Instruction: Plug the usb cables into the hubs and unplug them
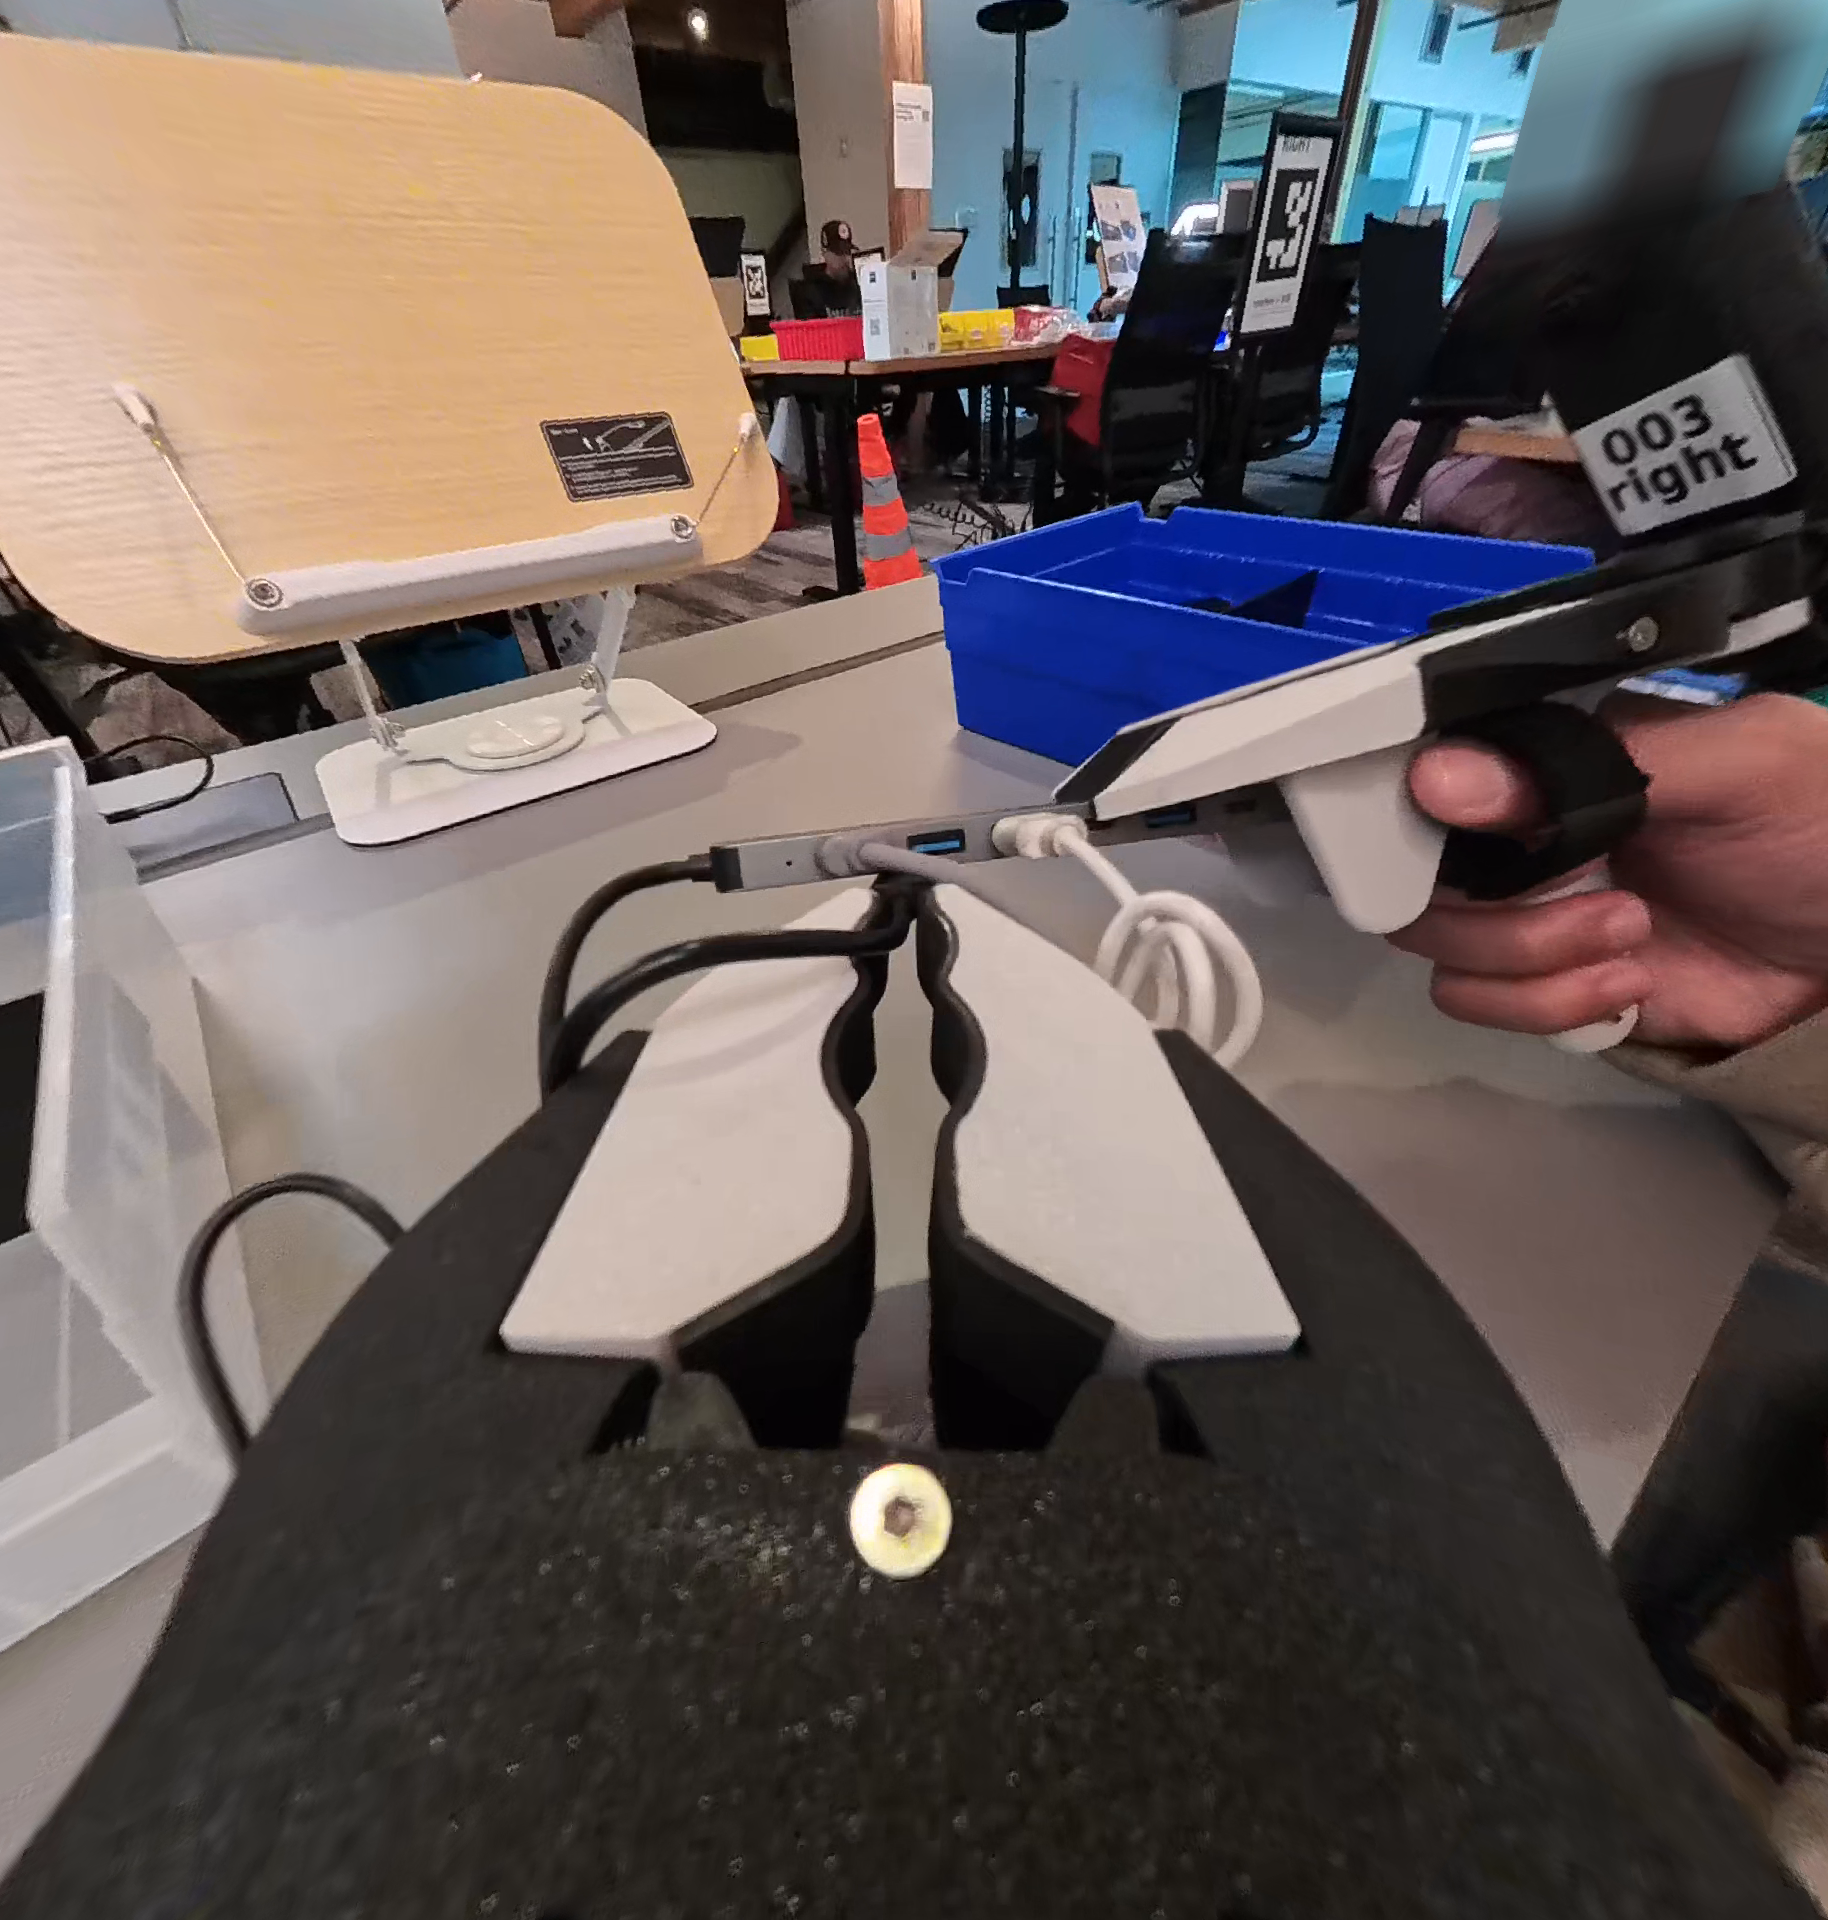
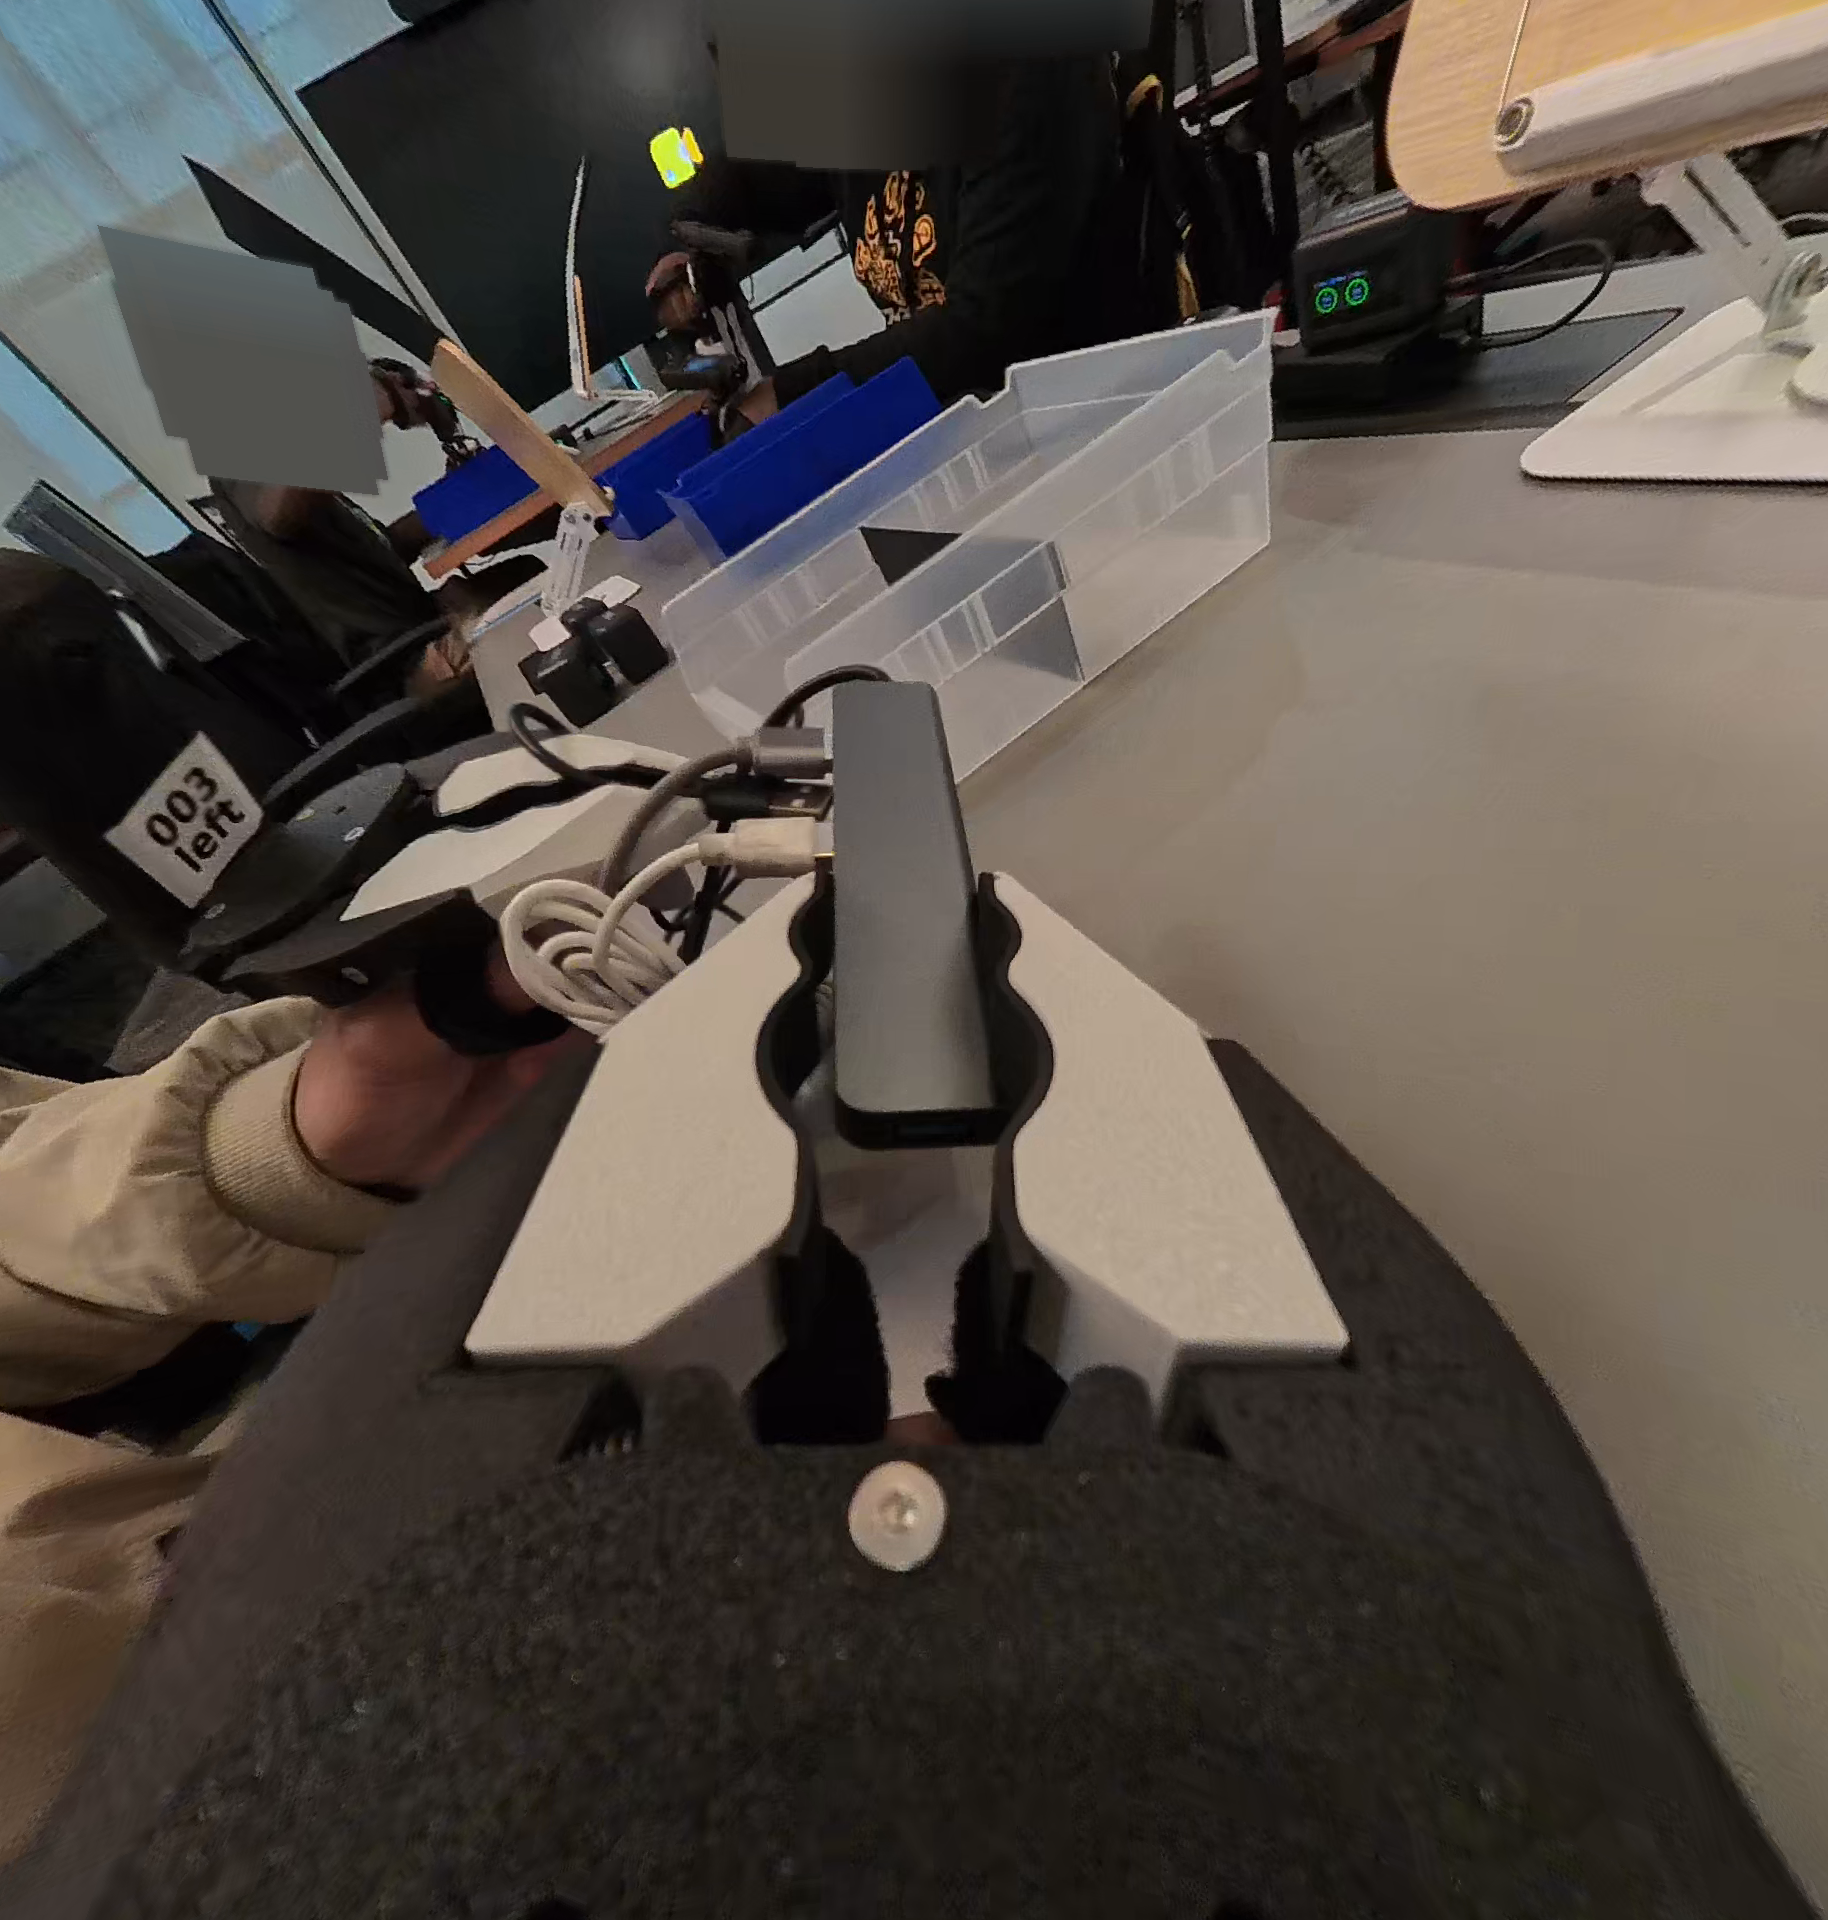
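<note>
The USB hub [image 2: 905,914], a slim dark grey bar, is held above the grey bench [image 2: 1461,831], clamped by its two long sides between the fingers of the right tongs [image 2: 905,894]. In the right wrist view its near end with a blue port points back toward the camera. In the left wrist view the hub [image 1: 889,847] lies crosswise in front of the left tongs [image 1: 902,914], and the right tongs [image 1: 1081,800] come in from the right, held by a hand [image 1: 1668,883].

Along the hub's side a grey braided cable [image 2: 775,750] sits in a port at the far end, and a white cable [image 2: 764,847] sits in a port nearer to the right tongs; its slack hangs in a white coil [image 1: 1185,961]. Between them a black cable [image 2: 759,802] has its metal plug close to the hub side; whether it is inside a port I cannot tell. The left tongs are almost together and pinch this black cable [image 1: 894,914] near the plug.

Each tongs body carries a small white sticker with black writing, which I do not copy. On the bench behind stand a wooden book stand [image 1: 349,343] with a small black label, a blue bin [image 1: 1201,613] and a clear plastic bin [image 2: 1045,499]. An orange cone [image 1: 882,504] stands on the floor further back.
</note>
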`<state>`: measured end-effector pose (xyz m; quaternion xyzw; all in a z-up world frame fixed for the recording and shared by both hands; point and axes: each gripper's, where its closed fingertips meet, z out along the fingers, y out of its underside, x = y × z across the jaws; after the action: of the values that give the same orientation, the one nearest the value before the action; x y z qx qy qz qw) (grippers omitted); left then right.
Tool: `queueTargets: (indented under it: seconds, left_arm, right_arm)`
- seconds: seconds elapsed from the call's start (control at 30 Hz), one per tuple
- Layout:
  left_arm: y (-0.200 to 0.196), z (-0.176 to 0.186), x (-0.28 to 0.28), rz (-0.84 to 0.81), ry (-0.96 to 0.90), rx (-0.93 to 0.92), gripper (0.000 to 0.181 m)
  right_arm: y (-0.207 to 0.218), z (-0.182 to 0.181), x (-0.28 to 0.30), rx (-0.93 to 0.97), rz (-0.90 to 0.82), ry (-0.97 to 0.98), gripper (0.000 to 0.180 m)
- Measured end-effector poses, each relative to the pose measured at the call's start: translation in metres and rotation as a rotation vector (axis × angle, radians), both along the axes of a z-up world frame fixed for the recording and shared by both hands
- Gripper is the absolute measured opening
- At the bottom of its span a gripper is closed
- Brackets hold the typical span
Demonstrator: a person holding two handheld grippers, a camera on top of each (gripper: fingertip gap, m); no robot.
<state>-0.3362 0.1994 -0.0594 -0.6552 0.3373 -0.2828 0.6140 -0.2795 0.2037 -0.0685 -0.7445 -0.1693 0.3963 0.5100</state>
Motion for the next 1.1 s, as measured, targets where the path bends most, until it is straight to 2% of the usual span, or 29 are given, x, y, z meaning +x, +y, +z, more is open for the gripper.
queueTargets:
  seconds: [0.23, 0.57, 0.77, 0.83, 1.0, 1.07, 1.1]
  left_arm:
    - [0.001, 0.008, -0.001, 0.022, -0.087, -0.011, 0.005]
    - [-0.004, 0.008, 0.004, 0.045, 0.053, 0.164, 0.005]
    - [-0.002, -0.001, 0.005, 0.095, 0.143, 0.156, 0.005]
    - [-0.001, -0.005, 0.006, 0.094, 0.152, 0.124, 0.005]
    - [-0.001, -0.013, 0.011, 0.063, 0.167, 0.101, 0.005]
    - [-0.003, -0.018, 0.015, 0.042, 0.179, 0.084, 0.005]
    - [-0.004, -0.019, 0.015, 0.041, 0.186, 0.083, 0.005]
  right_arm:
    - [-0.003, -0.001, -0.007, 0.024, -0.029, -0.046, 0.025]
    - [-0.003, -0.005, -0.009, -0.090, 0.001, 0.049, 0.026]
    - [-0.003, -0.008, -0.009, -0.055, -0.015, -0.027, 0.025]
    - [-0.010, -0.003, -0.016, -0.006, 0.035, -0.046, 0.009]
    - [-0.015, 0.000, -0.027, 0.130, 0.001, -0.196, 0.000]
    - [-0.015, -0.001, -0.028, 0.052, 0.048, -0.104, 0.004]
    - [-0.013, -0.008, -0.026, -0.005, 0.073, -0.083, 0.014]
